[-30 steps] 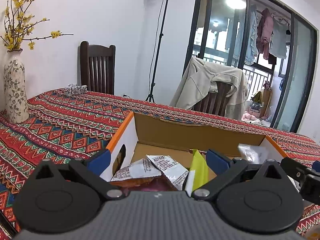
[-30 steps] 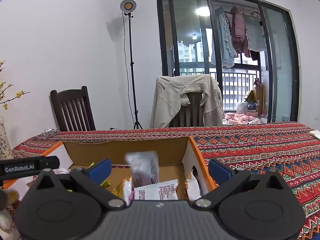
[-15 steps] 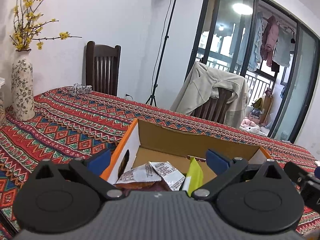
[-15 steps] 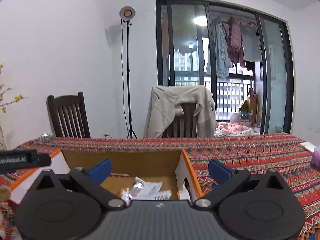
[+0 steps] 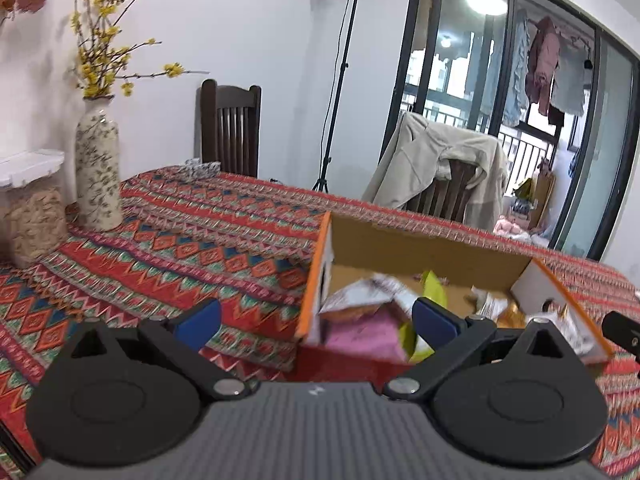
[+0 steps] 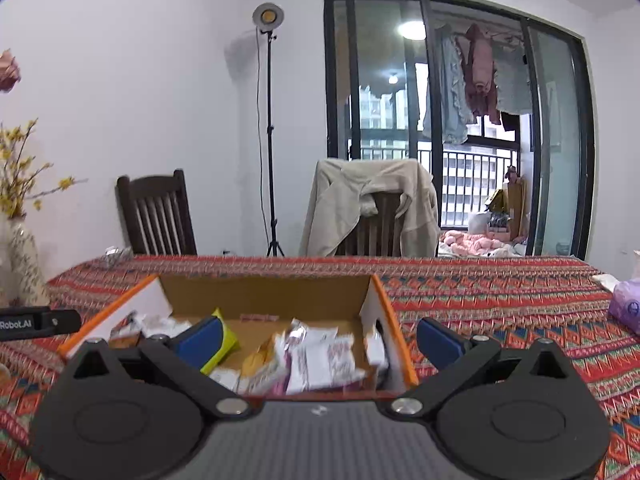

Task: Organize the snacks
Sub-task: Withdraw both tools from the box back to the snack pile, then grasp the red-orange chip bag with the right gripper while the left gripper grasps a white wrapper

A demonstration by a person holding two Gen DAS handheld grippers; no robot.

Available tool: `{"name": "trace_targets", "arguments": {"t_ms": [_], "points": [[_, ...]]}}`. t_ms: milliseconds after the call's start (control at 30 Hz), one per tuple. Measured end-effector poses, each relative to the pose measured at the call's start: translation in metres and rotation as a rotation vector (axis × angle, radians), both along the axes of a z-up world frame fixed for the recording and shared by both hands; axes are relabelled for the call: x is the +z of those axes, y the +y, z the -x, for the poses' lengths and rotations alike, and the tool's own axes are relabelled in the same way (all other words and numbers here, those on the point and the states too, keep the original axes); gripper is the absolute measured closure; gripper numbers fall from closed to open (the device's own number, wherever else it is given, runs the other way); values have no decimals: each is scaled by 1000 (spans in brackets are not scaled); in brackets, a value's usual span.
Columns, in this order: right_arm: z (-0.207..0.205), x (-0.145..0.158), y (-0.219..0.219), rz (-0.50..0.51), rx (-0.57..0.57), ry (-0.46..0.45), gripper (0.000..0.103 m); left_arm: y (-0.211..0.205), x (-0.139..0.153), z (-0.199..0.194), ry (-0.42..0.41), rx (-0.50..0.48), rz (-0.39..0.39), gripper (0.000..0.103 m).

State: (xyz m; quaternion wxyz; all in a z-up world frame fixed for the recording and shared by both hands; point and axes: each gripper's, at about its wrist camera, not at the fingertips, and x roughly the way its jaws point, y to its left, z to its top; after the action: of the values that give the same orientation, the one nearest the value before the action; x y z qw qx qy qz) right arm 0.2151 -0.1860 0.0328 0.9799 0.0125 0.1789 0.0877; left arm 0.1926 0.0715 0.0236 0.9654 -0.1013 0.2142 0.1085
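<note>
An open cardboard box with orange edges sits on the patterned tablecloth and holds several snack packets: white ones, a pink one and a yellow-green one. My left gripper is open and empty, near the box's left wall, with its right finger over the packets. My right gripper is open and empty above the box's near edge. The left gripper's body shows at the left of the right wrist view.
A patterned vase with yellow blossoms and a lidded container stand at the table's left. Two wooden chairs, one with a beige jacket, and a light stand are behind the table. A purple tissue pack lies at the right.
The left gripper has swung left, so the box now sits right of centre. A packet seen falling near the right gripper now lies in the box. Both grippers stayed open.
</note>
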Motion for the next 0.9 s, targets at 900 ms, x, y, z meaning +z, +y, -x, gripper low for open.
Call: {"name": "trace_targets", "arguments": {"t_ms": [900], "points": [[9, -32, 73, 130, 9, 193, 0, 34, -53, 68, 18, -30, 25, 0]]}}
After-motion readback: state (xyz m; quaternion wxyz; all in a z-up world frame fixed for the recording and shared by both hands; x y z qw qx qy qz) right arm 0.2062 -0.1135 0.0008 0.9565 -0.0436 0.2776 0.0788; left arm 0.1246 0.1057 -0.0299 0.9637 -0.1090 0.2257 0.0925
